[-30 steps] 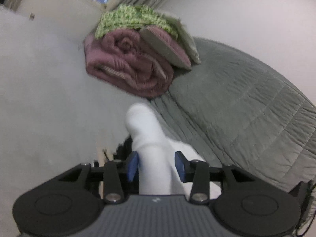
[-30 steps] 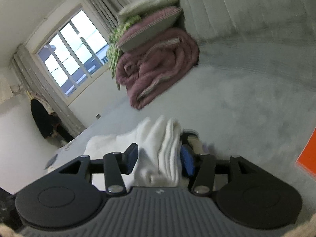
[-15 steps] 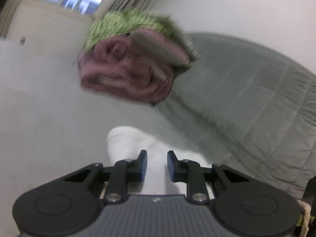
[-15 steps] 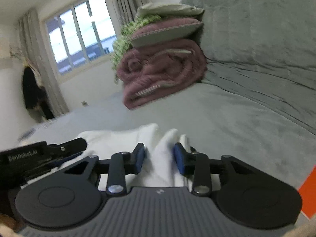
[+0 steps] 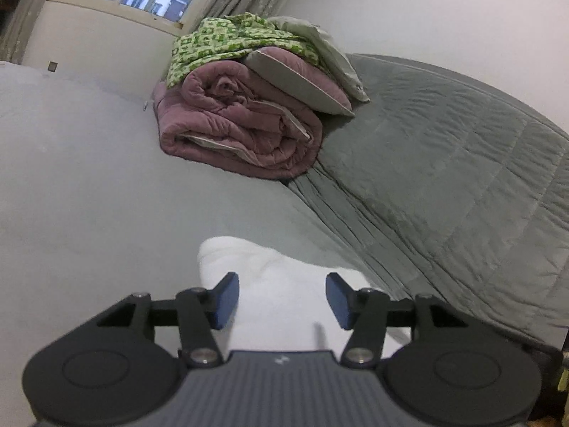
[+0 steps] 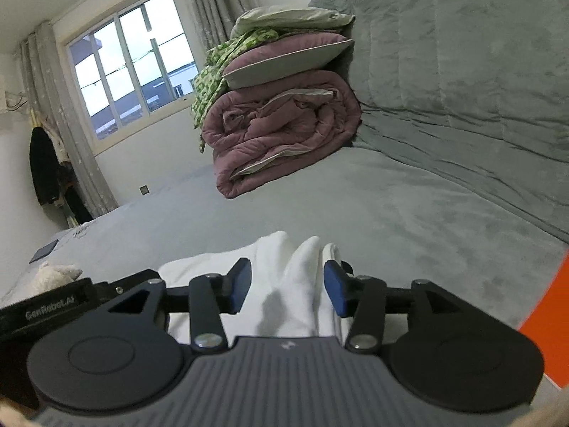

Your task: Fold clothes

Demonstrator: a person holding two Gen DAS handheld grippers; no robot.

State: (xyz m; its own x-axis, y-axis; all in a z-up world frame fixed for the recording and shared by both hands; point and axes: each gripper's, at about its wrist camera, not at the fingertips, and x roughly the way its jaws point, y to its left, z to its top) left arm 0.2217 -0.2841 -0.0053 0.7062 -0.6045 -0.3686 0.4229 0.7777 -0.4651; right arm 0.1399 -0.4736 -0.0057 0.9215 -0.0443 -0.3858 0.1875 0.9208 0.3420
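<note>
Both hand-held grippers' jaws spread since earlier: left (image 5: 281,300), right (image 6: 287,288) released white garment (image 6: 284,284), now on bed (image 6: 391,213).

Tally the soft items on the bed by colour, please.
White garment: 1
Mauve rolled quilt and mauve pillow: 2
Green patterned cloth: 1
Pale grey-green pillow: 1
Cream plush toy: 1
Total: 6

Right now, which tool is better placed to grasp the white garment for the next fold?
Right, probably. The right tool is open around bunched folds of the white garment, ready to pinch. The left tool is open over flatter cloth.
</note>
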